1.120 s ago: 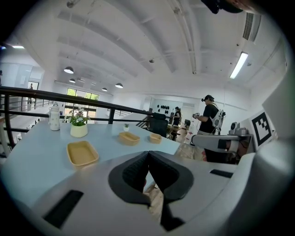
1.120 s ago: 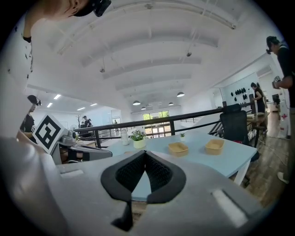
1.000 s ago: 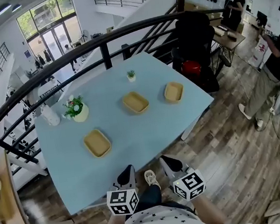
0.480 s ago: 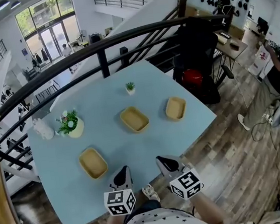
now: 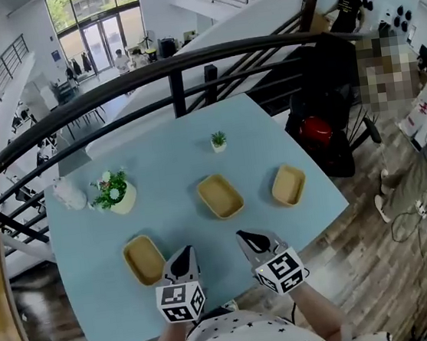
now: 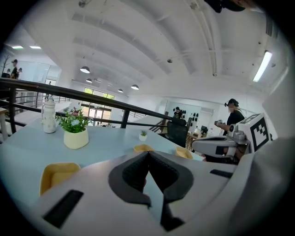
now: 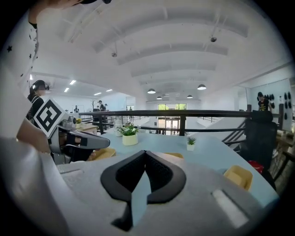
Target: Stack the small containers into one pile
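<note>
Nearest are the two tools. The left tool [image 5: 184, 254] and the right tool [image 5: 247, 239] now reach over the near edge of the tabletop [image 5: 167, 171]. A second ago they hung over the floor, short of it, so the person has stepped in close. Each gripper view shows its own jaws closed tip to tip with nothing between them: both tools are empty.

Just beyond the left tool, a little to its left, lies the left tray [image 5: 144, 259], flat and empty. It is the closest container, near the left tool but not touching it. Further in sits the middle tray [image 5: 220, 196], and to its right, near the tabletop's right edge, the right tray [image 5: 288, 185]. All three are well apart from one another. They keep the same layout as before, so no stacking has begun; only the approach is done.

I judge the next step is a first pick, most likely the left tray for the left tool. The jaws would have to part first to take a tray's rim.

Further back stand a flower pot [image 5: 116, 193] and a white bottle [image 5: 70, 193] at the left, and a small plant [image 5: 218, 140] by the far edge. A dark railing [image 5: 185, 61] runs behind.
</note>
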